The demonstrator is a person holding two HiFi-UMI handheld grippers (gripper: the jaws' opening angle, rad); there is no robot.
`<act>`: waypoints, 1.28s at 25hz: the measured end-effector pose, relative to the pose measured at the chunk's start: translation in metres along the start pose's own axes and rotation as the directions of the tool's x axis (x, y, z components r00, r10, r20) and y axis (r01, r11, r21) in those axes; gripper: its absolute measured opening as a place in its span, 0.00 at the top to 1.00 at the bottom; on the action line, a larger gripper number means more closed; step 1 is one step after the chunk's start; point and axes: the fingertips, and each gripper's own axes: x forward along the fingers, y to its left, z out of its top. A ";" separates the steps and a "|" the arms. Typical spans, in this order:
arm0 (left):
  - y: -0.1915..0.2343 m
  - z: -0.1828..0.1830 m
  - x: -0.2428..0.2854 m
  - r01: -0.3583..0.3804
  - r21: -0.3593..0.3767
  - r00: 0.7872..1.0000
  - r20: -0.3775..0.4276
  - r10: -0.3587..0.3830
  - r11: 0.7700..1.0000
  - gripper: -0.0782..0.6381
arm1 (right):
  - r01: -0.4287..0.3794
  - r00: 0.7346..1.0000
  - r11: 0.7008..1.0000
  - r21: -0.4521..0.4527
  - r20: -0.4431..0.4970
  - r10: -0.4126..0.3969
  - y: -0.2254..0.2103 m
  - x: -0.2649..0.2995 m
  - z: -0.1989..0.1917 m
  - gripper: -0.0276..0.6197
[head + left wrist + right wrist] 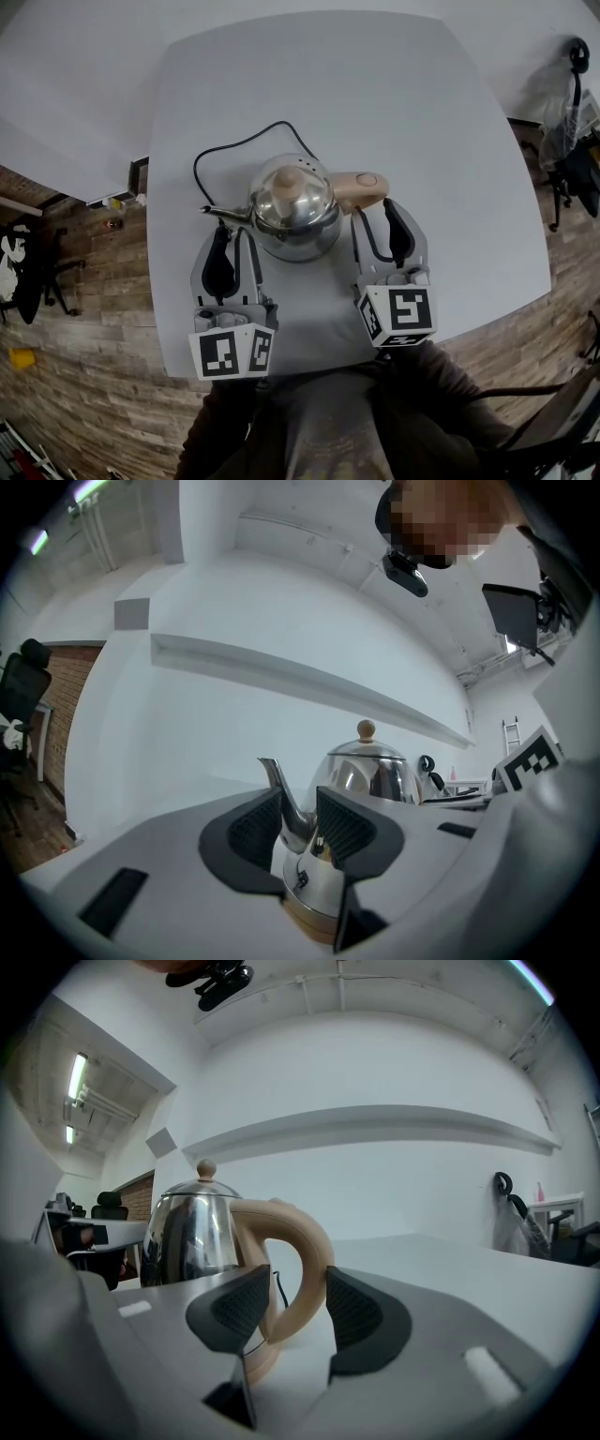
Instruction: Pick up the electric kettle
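Steel, polished and curved, fills the gap between the pads of the grey, black-padded left gripper (298, 808): its 2 jaws stand apart and clamp nothing. The thin metal spout (275, 785) rises in line with that gap, at the pad tips or just beyond. From the head view, this gripper (234, 239) lies low over the pale grey table (422, 141), pointing at the spout side of the round stainless-steel electric kettle (291, 211). The kettle stands upright on the table between the 2 grippers, just ahead of both sets of jaws, its black cord (211, 155) looping away behind it. The matching right gripper (298, 1288) also has its jaws spread. The beige plastic loop handle (305, 1241) sits in their gap, clear of the left pad; contact with the right pad cannot be judged.
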 end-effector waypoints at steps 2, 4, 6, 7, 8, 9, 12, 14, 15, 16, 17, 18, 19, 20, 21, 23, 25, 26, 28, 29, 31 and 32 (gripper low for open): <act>0.002 0.002 0.003 0.004 -0.005 1.000 0.012 -0.004 1.000 0.75 | 0.009 1.000 1.000 -0.003 0.001 -0.009 -0.002 0.004 0.000 0.71; 0.004 0.003 0.006 0.011 -0.010 1.000 0.024 -0.011 1.000 0.75 | 0.020 1.000 1.000 -0.008 0.007 -0.020 -0.004 0.006 0.001 0.71; 0.005 0.004 0.008 0.016 -0.013 0.999 0.035 -0.015 1.000 0.75 | 0.031 0.999 0.999 -0.011 0.017 -0.031 -0.007 0.008 0.002 0.71; 0.006 0.004 0.009 0.017 -0.014 0.999 0.039 -0.016 1.000 0.75 | 0.035 0.999 0.999 -0.013 0.019 -0.035 -0.008 0.008 0.002 0.71; 0.006 0.004 0.009 0.017 -0.014 0.999 0.040 -0.017 1.000 0.75 | 0.038 0.999 0.999 -0.015 0.020 -0.038 -0.009 0.009 0.002 0.71; 0.006 0.003 0.009 0.018 -0.014 0.999 0.041 -0.017 1.000 0.75 | 0.040 0.999 0.999 -0.017 0.020 -0.040 -0.009 0.009 0.002 0.71; 0.007 0.003 0.009 0.022 -0.015 0.999 0.043 -0.021 1.000 0.75 | 0.046 0.999 0.999 -0.015 0.019 -0.046 -0.010 0.009 0.001 0.71; 0.007 0.003 0.010 0.023 -0.019 0.999 0.045 -0.022 1.000 0.75 | 0.053 0.998 0.998 -0.015 0.016 -0.053 -0.013 0.009 0.001 0.71; 0.008 0.004 0.011 0.021 -0.024 0.999 0.047 -0.020 0.999 0.75 | 0.055 0.998 0.998 -0.014 0.013 -0.054 -0.014 0.010 0.001 0.71; 0.008 0.005 0.011 0.020 -0.028 0.999 0.050 -0.018 0.999 0.75 | 0.055 0.998 0.998 -0.013 0.008 -0.055 -0.016 0.011 0.001 0.71; 0.009 0.006 0.012 0.019 -0.031 0.998 0.053 -0.018 0.999 0.75 | 0.056 0.998 0.998 -0.011 0.003 -0.056 -0.017 0.011 0.000 0.69; 0.008 0.006 0.012 0.021 -0.031 0.998 0.055 -0.019 0.999 0.75 | 0.058 0.998 0.998 -0.010 0.000 -0.058 -0.018 0.012 0.000 0.68; 0.008 0.007 0.013 0.024 -0.030 0.998 0.054 -0.022 0.999 0.74 | 0.060 0.998 0.998 -0.010 -0.002 -0.060 -0.019 0.012 0.000 0.68; 0.007 0.007 0.013 0.028 -0.029 0.998 0.053 -0.026 0.999 0.73 | 0.060 0.998 0.998 -0.012 -0.004 -0.060 -0.019 0.013 0.000 0.68; 0.007 0.007 0.014 0.031 -0.029 0.998 0.052 -0.030 0.999 0.73 | 0.060 0.998 0.998 -0.015 -0.006 -0.060 -0.019 0.013 0.001 0.68; 0.007 0.008 0.015 0.032 -0.032 0.998 0.052 -0.030 0.999 0.71 | 0.056 0.998 0.998 -0.021 -0.007 -0.057 -0.017 0.015 0.002 0.68; 0.010 0.012 0.016 0.027 -0.038 0.998 0.064 -0.025 0.999 0.70 | 0.053 0.999 0.998 -0.026 -0.006 -0.053 -0.017 0.018 0.003 0.68; 0.011 0.014 0.018 0.025 -0.039 0.997 0.070 -0.022 0.999 0.70 | 0.052 0.999 0.998 -0.028 -0.005 -0.052 -0.017 0.019 0.004 0.68; 0.015 0.017 0.021 0.020 -0.042 0.997 0.075 -0.017 0.999 0.70 | 0.050 0.999 0.998 -0.030 -0.006 -0.050 -0.018 0.023 0.005 0.68; 0.017 0.017 0.023 0.018 -0.045 0.997 0.074 -0.014 0.999 0.70 | 0.049 0.999 0.998 -0.029 -0.008 -0.049 -0.018 0.025 0.004 0.68; 0.019 0.018 0.027 0.016 -0.048 0.997 0.075 -0.013 0.999 0.70 | 0.046 0.999 0.999 -0.028 -0.013 -0.046 -0.017 0.028 0.003 0.68; 0.020 0.018 0.029 0.019 -0.045 0.997 0.075 -0.015 0.999 0.70 | 0.044 0.999 0.999 -0.027 -0.015 -0.044 -0.017 0.029 0.003 0.68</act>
